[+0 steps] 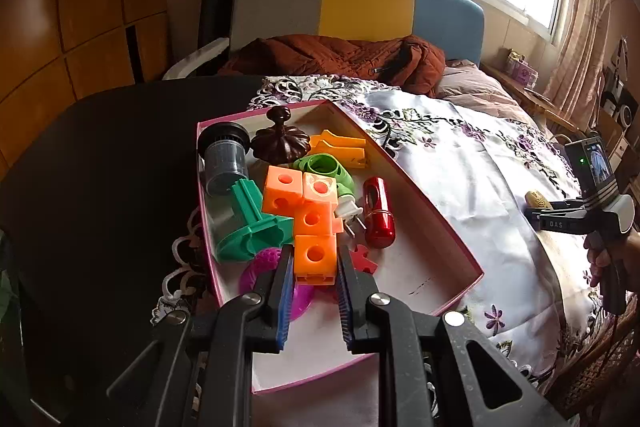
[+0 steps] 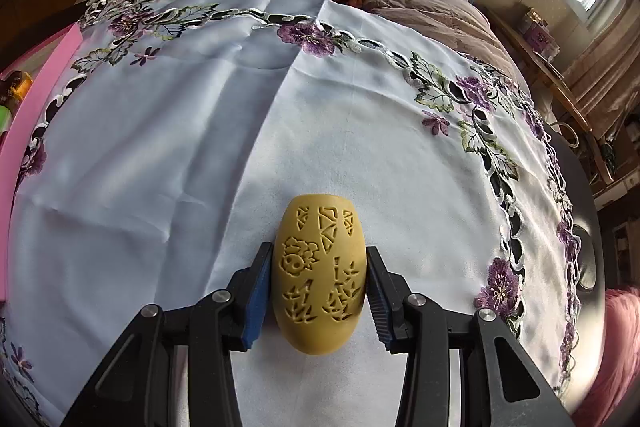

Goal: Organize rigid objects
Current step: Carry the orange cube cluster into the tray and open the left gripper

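In the left wrist view my left gripper [image 1: 314,269] is shut on the near end of a chain of orange cube blocks [image 1: 308,215], held over the pink-rimmed box [image 1: 460,247]. The box holds a green plastic piece [image 1: 248,227], a red capsule [image 1: 378,211], a dark wooden knob lid [image 1: 280,141], a grey cylinder [image 1: 224,159] and other toys. In the right wrist view my right gripper [image 2: 318,287] is closed on a yellow carved egg-shaped object [image 2: 320,275] on the white embroidered cloth [image 2: 160,147]. The right gripper also shows in the left wrist view [image 1: 560,217].
The cloth covers a dark round table [image 1: 100,167]. A bed with a rust-coloured jacket [image 1: 340,57] and a grey, yellow and blue headboard [image 1: 360,3] lies behind. The box's pink edge [image 2: 40,87] is at the left of the right wrist view. Shelves stand at the right.
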`<state>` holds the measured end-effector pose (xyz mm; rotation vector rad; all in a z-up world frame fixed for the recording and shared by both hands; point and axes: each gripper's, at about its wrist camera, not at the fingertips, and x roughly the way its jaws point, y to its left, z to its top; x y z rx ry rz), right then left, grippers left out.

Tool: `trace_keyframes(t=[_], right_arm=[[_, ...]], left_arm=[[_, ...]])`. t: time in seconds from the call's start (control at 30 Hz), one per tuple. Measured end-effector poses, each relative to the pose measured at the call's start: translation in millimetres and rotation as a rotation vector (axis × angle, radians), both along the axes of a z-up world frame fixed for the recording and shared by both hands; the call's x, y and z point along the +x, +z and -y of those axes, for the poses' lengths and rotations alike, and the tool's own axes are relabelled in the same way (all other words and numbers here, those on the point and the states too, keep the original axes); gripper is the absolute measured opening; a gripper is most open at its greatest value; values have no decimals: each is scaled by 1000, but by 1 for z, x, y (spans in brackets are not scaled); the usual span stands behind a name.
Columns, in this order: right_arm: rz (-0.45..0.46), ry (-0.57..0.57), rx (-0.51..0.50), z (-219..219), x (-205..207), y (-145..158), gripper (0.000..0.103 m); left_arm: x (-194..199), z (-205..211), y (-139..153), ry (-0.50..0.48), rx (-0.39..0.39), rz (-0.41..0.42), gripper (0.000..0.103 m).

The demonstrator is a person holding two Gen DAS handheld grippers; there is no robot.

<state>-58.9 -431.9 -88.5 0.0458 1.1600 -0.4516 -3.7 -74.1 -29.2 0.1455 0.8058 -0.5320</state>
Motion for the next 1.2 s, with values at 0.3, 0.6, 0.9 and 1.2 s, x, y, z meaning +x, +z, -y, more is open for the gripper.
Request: trace_keyframes(t=[0.3, 0.6, 0.9, 1.2], right_arm=[[-6, 14, -17, -2, 0, 0, 44], [-14, 26, -35, -5, 0, 1, 44], [-14, 25, -34, -6, -1, 1, 44], [-15, 23, -35, -6, -1, 1, 44]], left_arm=[[1, -12, -1, 4, 0, -16, 18], [-4, -35, 3, -45, -37, -21, 18], [-10, 5, 4, -306, -22, 8, 18], [-10, 47, -32, -494, 127, -55, 19]])
